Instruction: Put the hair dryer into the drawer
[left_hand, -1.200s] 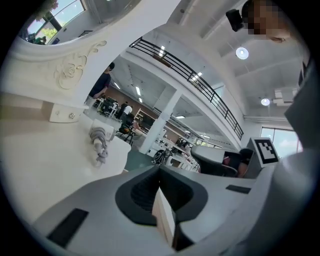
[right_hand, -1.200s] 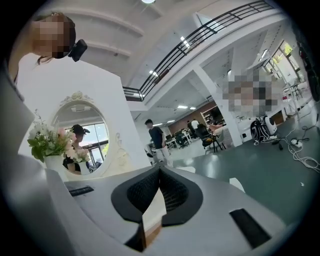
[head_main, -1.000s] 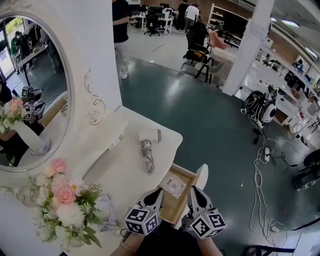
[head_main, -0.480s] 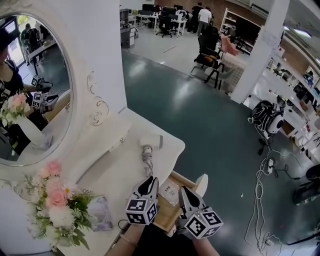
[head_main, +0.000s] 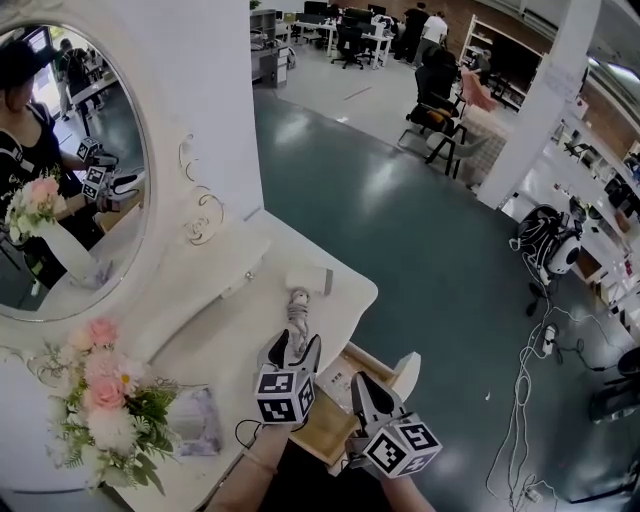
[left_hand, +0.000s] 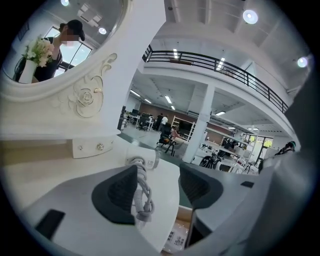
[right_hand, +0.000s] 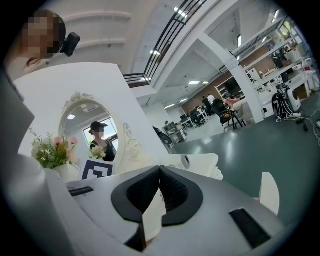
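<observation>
Tabletop (head_main: 225, 352), front edge: hair dryer (head_main: 305, 288) looks light, stiff; I'd pinch its cord-wrapped handle (head_main: 297, 318); left gripper (left_hand: 157, 186) just opened, empty, right gripper (right_hand: 160, 169) pressed together.

oval mirror (head_main: 70, 200) | flowers (head_main: 105, 400) (pink, white) | office chairs (head_main: 445, 100) beyond

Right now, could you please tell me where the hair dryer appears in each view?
Head view: hair dryer at the dressing table's far edge, centre.
Left gripper view: centre, just beyond the jaws.
Right gripper view: just above the jaws.
Shared landmark: the oval mirror.
</observation>
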